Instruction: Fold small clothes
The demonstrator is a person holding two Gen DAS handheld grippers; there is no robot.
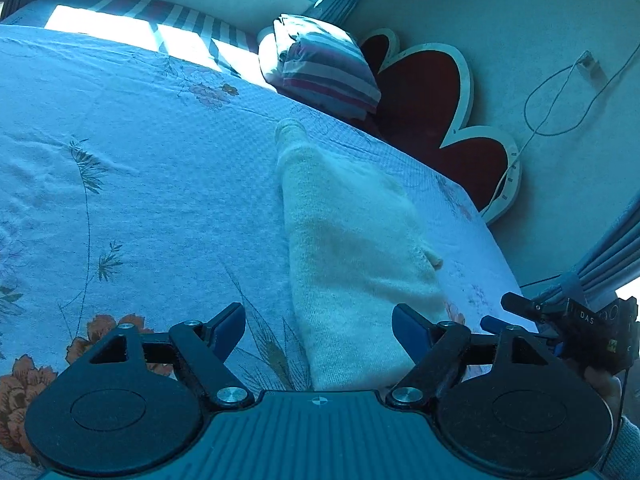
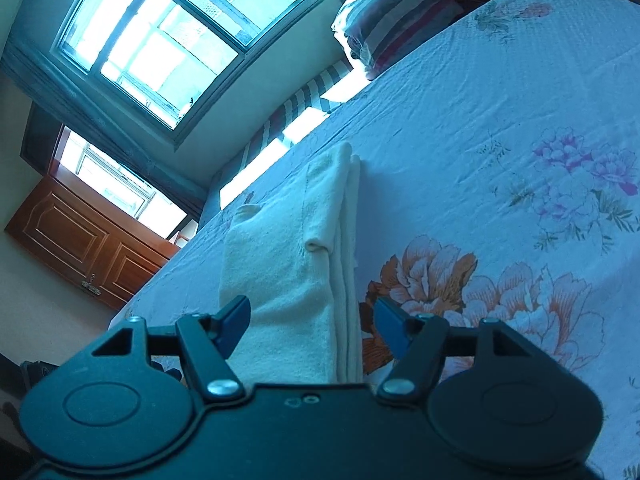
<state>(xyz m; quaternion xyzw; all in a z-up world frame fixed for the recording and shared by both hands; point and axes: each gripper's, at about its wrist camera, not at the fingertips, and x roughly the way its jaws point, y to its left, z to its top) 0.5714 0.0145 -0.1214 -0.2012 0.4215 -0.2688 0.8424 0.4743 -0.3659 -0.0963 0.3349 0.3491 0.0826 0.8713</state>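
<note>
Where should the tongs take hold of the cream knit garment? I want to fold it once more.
Take the near end of the cream knit garment, where it lies wide and layered between the open right tongs. Come in low along the bedspread; the far end tapers narrow.

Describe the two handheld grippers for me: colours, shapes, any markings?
Both match: the left gripper and right gripper have black linkage arms on round black discs, silver pivot bolts and blue finger pads. The left's ribbed body bears a small crosshair mark.
</note>
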